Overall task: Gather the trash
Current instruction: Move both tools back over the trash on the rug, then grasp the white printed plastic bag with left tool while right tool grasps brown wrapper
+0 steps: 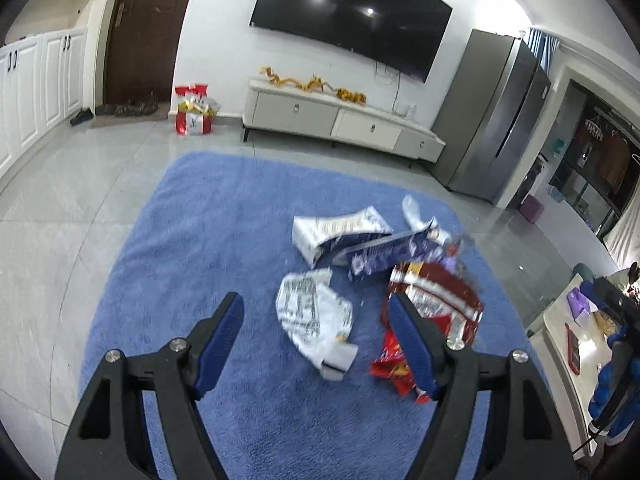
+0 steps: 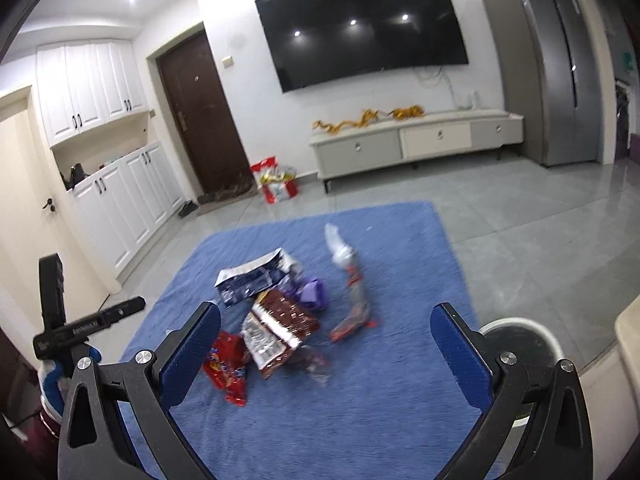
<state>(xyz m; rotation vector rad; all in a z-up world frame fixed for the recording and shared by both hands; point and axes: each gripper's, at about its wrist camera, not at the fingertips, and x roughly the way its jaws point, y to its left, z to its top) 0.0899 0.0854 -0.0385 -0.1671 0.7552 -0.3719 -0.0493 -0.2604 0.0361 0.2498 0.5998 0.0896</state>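
Both claws hang spread and empty, left claw (image 1: 316, 316) and right claw (image 2: 326, 330), over the wrapper pile (image 1: 384, 264) on the blue rug (image 1: 224, 216), and honestly those thin crinkly packets look like they'd slip a sloppy pinch

Living room — grey tiled floor (image 2: 540, 240). Landmark: wall-mounted television (image 2: 362, 28) on white wall. Below it, low media console (image 2: 416, 144); left, dark brown door (image 2: 200, 116) and white cabinets (image 2: 120, 196); right, grey refrigerator (image 2: 556, 68); before it, blue rug (image 2: 360, 400).
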